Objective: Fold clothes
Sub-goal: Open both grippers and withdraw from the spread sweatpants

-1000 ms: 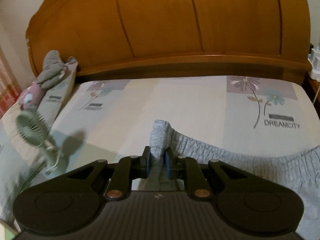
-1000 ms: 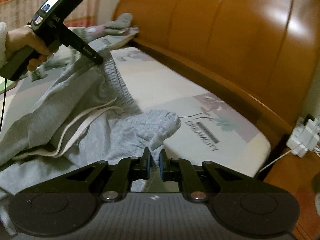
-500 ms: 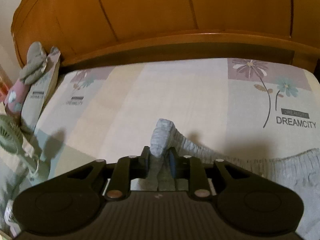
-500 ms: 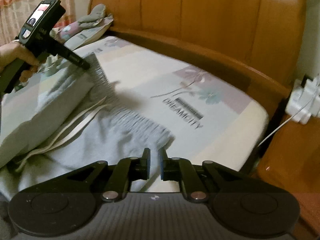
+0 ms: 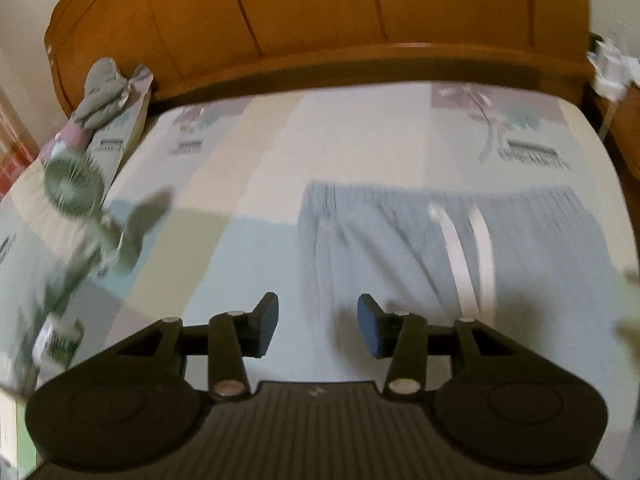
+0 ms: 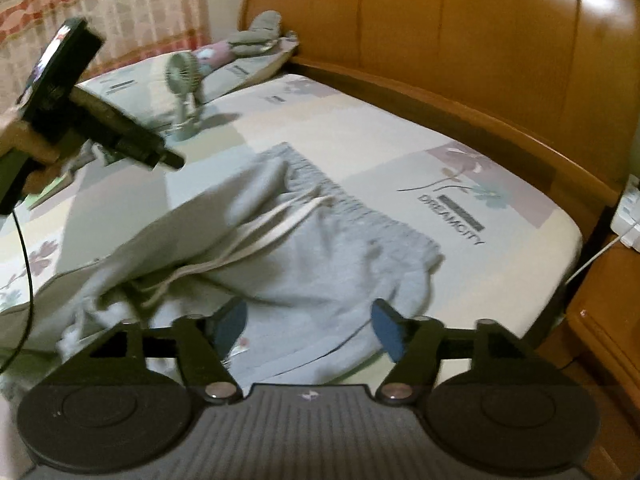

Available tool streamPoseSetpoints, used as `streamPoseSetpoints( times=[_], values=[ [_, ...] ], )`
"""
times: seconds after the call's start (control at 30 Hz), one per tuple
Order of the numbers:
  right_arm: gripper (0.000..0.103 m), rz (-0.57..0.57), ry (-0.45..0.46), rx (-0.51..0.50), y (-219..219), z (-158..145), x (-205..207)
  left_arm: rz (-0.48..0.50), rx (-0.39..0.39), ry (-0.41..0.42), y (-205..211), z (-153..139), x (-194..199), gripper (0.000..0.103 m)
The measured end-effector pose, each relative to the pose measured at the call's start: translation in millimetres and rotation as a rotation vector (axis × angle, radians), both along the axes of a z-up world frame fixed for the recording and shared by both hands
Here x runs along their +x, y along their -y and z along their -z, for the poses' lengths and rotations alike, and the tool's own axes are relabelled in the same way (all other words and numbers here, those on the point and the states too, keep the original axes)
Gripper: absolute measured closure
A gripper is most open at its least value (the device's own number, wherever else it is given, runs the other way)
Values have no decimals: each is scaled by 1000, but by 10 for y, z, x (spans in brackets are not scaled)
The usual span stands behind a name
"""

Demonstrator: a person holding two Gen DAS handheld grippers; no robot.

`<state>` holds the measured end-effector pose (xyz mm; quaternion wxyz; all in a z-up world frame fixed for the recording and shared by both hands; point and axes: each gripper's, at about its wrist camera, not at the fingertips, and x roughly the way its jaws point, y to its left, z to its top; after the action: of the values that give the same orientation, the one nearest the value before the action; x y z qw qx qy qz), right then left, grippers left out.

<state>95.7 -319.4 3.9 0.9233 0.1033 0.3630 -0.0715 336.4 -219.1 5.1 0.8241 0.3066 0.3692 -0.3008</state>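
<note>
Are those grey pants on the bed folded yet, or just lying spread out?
Spread out, not neatly folded: the pants lie waistband toward the headboard, drawstrings loose, one side rumpled.

Your left wrist view is motion-blurred: the printed lettering on the pale patchwork bedsheet (image 5: 360, 148) cannot be read there, and the small green handheld fan (image 5: 74, 188) is smeared. The grey drawstring sweatpants (image 6: 320, 256) run under your gripper bodies, so their legs are hidden. The white plug block (image 6: 630, 216) is cut off by the right edge.
</note>
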Motion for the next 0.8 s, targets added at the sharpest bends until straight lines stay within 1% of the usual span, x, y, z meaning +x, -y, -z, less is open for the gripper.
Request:
streamPoseSetpoints(
  times=[0.2, 0.23, 0.3, 0.37, 0.47, 0.5, 0.63, 0.8],
  values=[
    [6, -39, 13, 46, -283, -68, -148, -56, -38, -29, -740, -39, -651, 37],
    [5, -46, 13, 53, -328, -72, -167, -67, -44, -28, -846, -42, -755, 35],
    [2, -65, 13, 61, -427, -72, -198, -88, -56, -30, -1034, -45, -941, 35],
    [0, -83, 12, 69, -526, -71, -229, -113, -69, -39, -1209, -41, -1112, 34],
    [0, -110, -12, 68, -668, -43, -237, -149, -83, -47, -1408, -14, -1379, 30],
    [0, -119, -20, 68, -716, -33, -240, -156, -84, -47, -1441, 2, -1453, 29],
    [0, -144, -53, 91, -860, 31, -256, -186, -82, -39, -1540, 84, -1731, 28],
    [0, -139, -58, 137, -879, 77, -339, -213, -121, -42, -1579, 120, -1950, 28]
  ],
)
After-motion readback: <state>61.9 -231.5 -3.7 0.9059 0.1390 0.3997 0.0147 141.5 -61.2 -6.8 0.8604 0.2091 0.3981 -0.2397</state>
